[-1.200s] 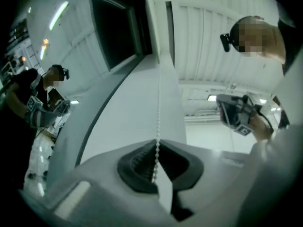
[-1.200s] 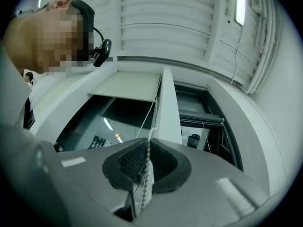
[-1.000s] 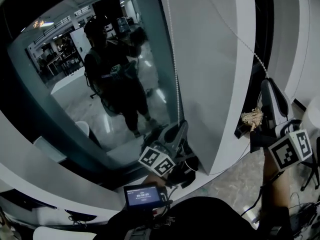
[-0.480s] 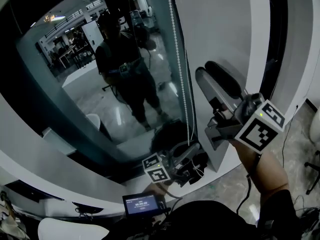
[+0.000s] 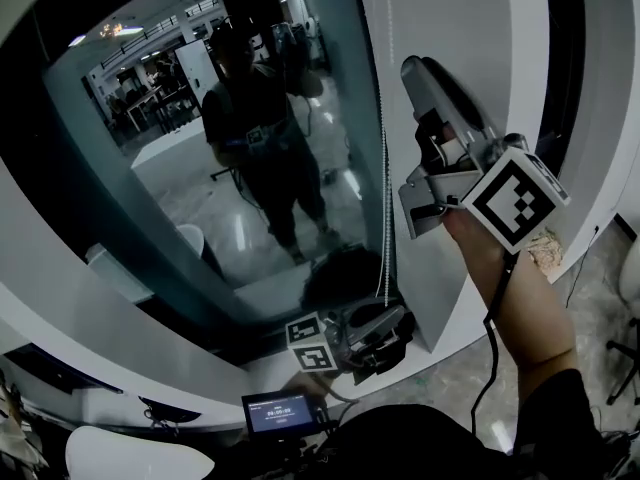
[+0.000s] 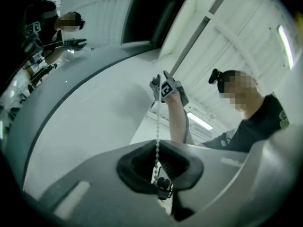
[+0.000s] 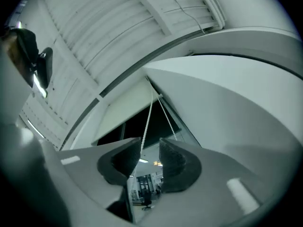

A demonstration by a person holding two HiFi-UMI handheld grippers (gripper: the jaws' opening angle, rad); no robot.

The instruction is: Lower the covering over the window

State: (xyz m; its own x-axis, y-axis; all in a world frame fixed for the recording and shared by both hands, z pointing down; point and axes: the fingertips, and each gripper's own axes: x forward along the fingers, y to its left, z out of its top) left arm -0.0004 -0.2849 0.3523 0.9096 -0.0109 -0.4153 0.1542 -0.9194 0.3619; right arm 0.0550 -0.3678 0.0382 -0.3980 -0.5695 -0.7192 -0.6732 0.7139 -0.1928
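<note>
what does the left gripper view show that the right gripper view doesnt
Only the left gripper view: the left tool shut on the chain, the right tool raised farther up that chain, and the person holding it.

Only the right gripper view: the right tool's own jaws, apart though they have just been closing, with a chain strand between them, not clamped; the blind partly down over the dark window.

Both: the chain.
</note>
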